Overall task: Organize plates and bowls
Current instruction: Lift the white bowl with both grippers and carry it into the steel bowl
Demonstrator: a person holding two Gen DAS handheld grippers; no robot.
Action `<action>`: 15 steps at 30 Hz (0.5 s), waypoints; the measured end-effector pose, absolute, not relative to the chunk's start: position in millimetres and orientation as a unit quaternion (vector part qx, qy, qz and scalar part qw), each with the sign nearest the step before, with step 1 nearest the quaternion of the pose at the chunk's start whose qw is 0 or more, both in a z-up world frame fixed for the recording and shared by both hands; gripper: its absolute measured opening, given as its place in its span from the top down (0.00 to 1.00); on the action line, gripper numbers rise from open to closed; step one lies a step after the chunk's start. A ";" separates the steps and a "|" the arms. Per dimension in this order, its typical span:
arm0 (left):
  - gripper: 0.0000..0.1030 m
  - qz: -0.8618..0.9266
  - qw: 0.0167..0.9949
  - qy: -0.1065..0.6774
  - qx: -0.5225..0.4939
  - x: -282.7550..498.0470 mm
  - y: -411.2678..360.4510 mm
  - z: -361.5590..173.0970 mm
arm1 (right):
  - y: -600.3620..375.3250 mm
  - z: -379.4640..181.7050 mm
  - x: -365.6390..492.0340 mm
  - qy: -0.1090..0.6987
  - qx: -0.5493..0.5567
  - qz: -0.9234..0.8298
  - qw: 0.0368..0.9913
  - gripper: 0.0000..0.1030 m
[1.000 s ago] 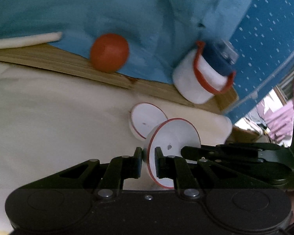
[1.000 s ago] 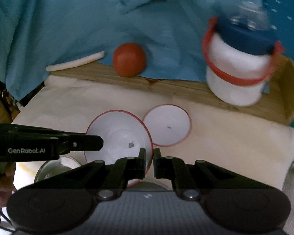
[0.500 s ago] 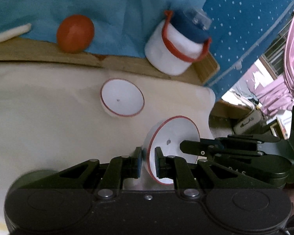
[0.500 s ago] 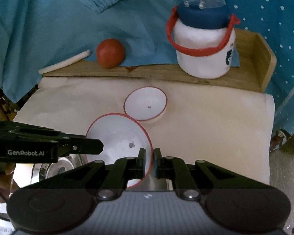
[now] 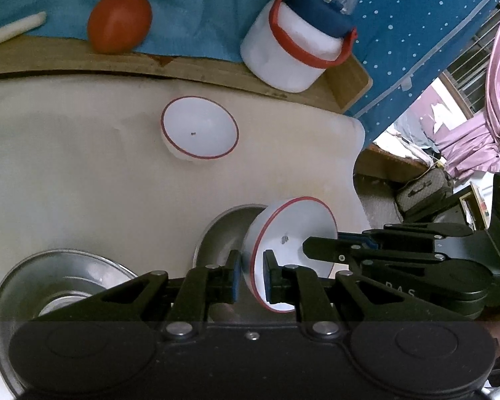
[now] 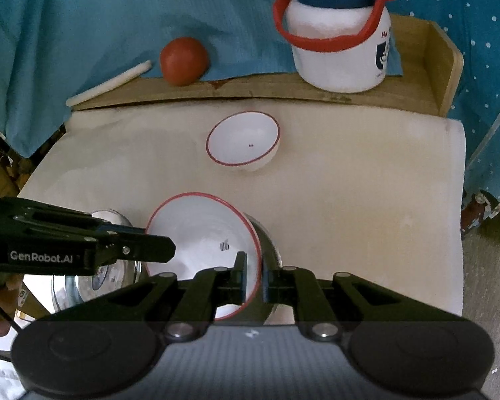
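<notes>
Both grippers are shut on the rim of one white red-rimmed bowl [image 5: 293, 243] [image 6: 200, 246], held tilted above a steel bowl [image 5: 223, 240] [image 6: 266, 243]. My left gripper [image 5: 251, 275] pinches its near rim; it enters the right wrist view [image 6: 170, 245] from the left. My right gripper [image 6: 253, 278] pinches the opposite rim and shows in the left wrist view [image 5: 305, 245] from the right. A second white red-rimmed bowl [image 5: 200, 133] [image 6: 243, 140] sits upright on the cream mat farther back. A steel plate [image 5: 56, 286] [image 6: 113, 266] lies at the near left.
A wooden shelf [image 6: 283, 90] runs behind the mat with a red ball [image 6: 183, 60], a white stick [image 6: 110, 83] and a white jar with blue lid and red handle [image 6: 336, 36]. Teal cloth hangs behind. The mat's right edge [image 6: 456, 200] drops off to the floor.
Both grippers have pulled back toward the near edge with the held bowl. The second bowl and shelf items now look farther away, and the steel bowl and plate have come into view.
</notes>
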State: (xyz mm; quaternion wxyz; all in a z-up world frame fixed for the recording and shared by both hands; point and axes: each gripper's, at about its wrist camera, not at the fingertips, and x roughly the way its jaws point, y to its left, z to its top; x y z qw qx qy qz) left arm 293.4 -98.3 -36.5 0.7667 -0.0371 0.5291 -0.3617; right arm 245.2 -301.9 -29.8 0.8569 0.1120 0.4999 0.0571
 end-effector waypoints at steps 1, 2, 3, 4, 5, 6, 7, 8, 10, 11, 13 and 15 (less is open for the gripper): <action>0.87 -0.361 0.766 0.531 -0.036 293.4 -98.4 -37.4 | -302.1 -30.6 245.1 0.501 0.112 0.058 0.856 0.90; 0.87 -0.359 0.765 0.534 -0.035 293.5 -98.8 -38.3 | -302.5 -31.6 245.3 0.502 0.113 0.060 0.855 0.90; 0.87 -0.356 0.764 0.536 -0.033 293.9 -98.9 -39.2 | -302.2 -32.2 245.6 0.504 0.113 0.062 0.854 0.90; 0.86 -0.353 0.764 0.540 -0.030 294.6 -99.8 -39.9 | -302.4 -33.2 246.3 0.506 0.114 0.064 0.852 0.90; 0.85 -0.350 0.763 0.542 -0.029 294.8 -100.0 -40.7 | -301.7 -33.9 246.9 0.508 0.114 0.067 0.851 0.90; 0.85 -0.348 0.763 0.543 -0.029 295.2 -99.6 -41.5 | -300.6 -34.3 246.8 0.510 0.114 0.070 0.849 0.90; 0.85 -0.346 0.763 0.545 -0.028 295.6 -99.5 -42.0 | -299.7 -34.9 247.3 0.512 0.113 0.071 0.848 0.90; 0.85 -0.345 0.763 0.546 -0.028 295.8 -99.3 -42.2 | -298.9 -35.3 247.8 0.514 0.113 0.072 0.847 0.90; 0.85 -0.341 0.763 0.549 -0.024 295.9 -99.7 -43.1 | -298.3 -35.9 249.1 0.518 0.115 0.077 0.844 0.88; 0.85 -0.340 0.762 0.550 -0.022 296.1 -100.4 -43.5 | -297.6 -35.9 249.8 0.519 0.114 0.079 0.843 0.88; 0.84 -0.338 0.761 0.554 -0.016 296.2 -101.5 -45.2 | -296.8 -36.2 251.9 0.523 0.112 0.081 0.841 0.88; 0.84 -0.337 0.760 0.556 -0.015 297.1 -102.3 -46.2 | -296.0 -37.9 252.9 0.527 0.111 0.083 0.839 0.87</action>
